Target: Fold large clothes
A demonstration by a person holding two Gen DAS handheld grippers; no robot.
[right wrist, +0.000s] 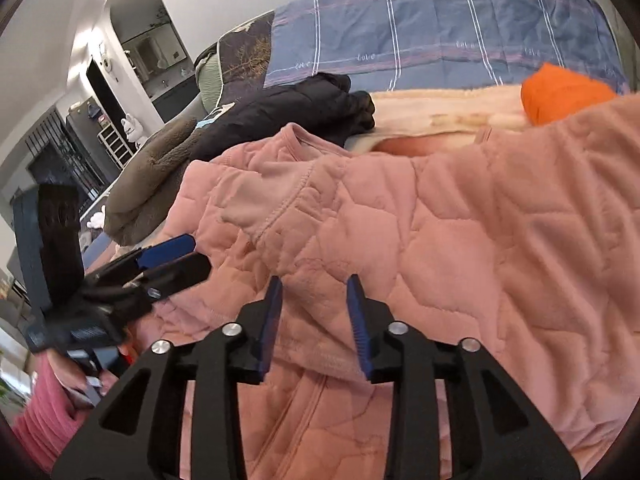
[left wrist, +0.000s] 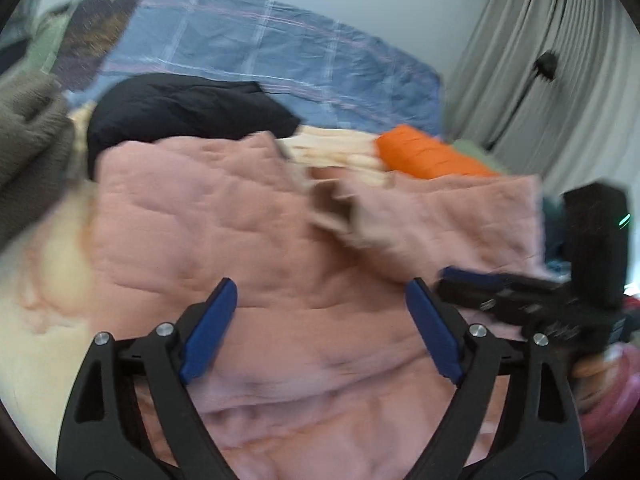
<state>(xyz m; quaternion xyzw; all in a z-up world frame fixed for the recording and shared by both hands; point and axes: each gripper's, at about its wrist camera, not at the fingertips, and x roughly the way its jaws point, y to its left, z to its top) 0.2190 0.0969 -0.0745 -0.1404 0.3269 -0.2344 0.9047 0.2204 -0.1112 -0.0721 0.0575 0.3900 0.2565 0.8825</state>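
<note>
A pink quilted jacket lies spread over the bed, its collar toward the far side. My left gripper hovers just above its middle, open wide with nothing between the blue pads. My right gripper is also over the jacket near a raised fold; its jaws stand partly apart and the pads press on nothing. Each gripper shows in the other's view: the right gripper at the jacket's right edge, the left gripper at its left edge.
A black garment, an orange folded piece and a cream blanket lie beyond the jacket on the blue plaid sheet. A grey-brown fleece is heaped at the left. Curtains hang at the right.
</note>
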